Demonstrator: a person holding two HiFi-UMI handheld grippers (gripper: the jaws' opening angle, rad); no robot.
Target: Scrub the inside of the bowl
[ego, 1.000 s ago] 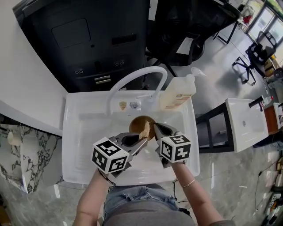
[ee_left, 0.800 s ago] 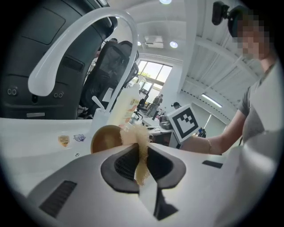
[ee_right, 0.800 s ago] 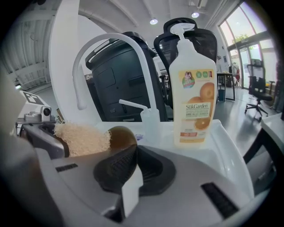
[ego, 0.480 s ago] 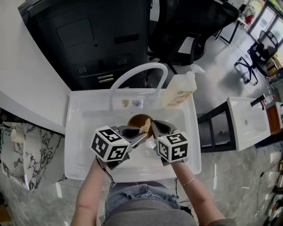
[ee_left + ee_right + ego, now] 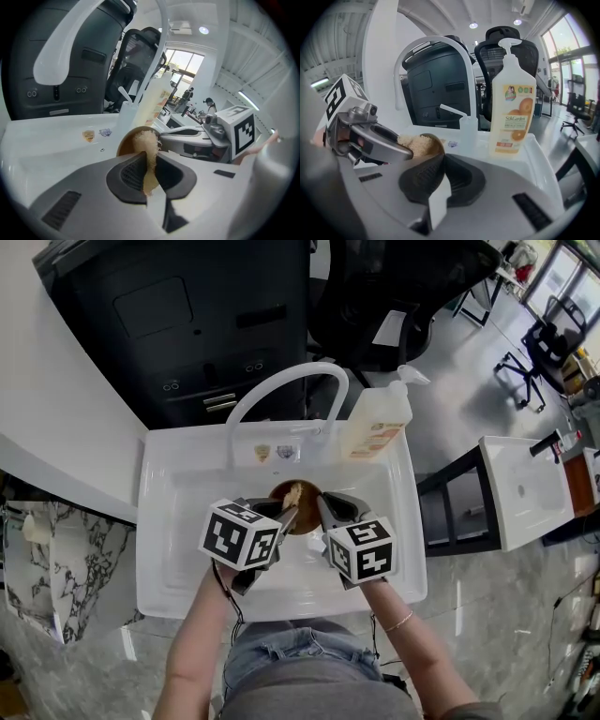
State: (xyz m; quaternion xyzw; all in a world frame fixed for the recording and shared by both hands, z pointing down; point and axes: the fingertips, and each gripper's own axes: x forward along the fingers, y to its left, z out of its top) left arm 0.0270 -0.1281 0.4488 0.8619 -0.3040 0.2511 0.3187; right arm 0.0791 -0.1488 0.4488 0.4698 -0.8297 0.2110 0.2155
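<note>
A small brown bowl (image 5: 302,517) stands tilted in the white sink (image 5: 178,521). My left gripper (image 5: 289,512) is shut on a tan scrubbing pad (image 5: 292,493), whose frayed end lies inside the bowl (image 5: 125,142) against its far side. In the left gripper view the pad (image 5: 148,151) runs up between the two dark pads. My right gripper (image 5: 322,508) is shut on the bowl's near right rim; its own view shows the rim (image 5: 436,146) wedged between the jaws (image 5: 440,165), with the pad (image 5: 417,143) and the left gripper (image 5: 370,137) just beyond.
A white arched faucet (image 5: 281,385) rises behind the sink. An orange-labelled soap pump bottle (image 5: 375,427) stands on the sink's back right corner (image 5: 513,117). Dark cabinets and office chairs lie beyond. A second white basin (image 5: 520,493) is at the right.
The left gripper has pushed the pad from the bowl's middle toward its far left side. The right gripper has kept its hold on the rim and moved slightly with the bowl.
</note>
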